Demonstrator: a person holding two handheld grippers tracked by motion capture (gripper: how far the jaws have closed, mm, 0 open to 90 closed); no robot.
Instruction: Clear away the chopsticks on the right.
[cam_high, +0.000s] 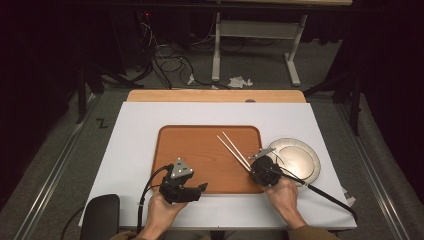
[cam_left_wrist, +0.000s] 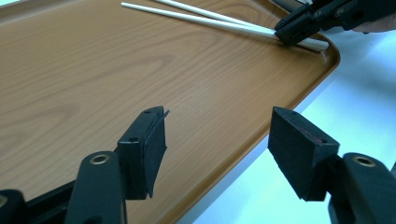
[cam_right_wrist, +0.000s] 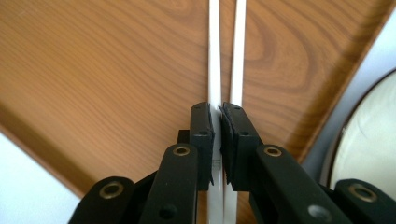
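Your right gripper (cam_right_wrist: 216, 140) has its jaws closed tight on the near ends of two white chopsticks (cam_high: 234, 148), which lie over the right part of the wooden tray (cam_high: 200, 150). A plate (cam_high: 300, 157) sits just beside the tray's right edge. Your left gripper (cam_left_wrist: 217, 149) is wide open and holds nothing, over the tray's near edge.

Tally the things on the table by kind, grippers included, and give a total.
Grippers: 2, left gripper and right gripper
Chopsticks: 2
Wooden tray: 1
Plate: 1
Total: 6
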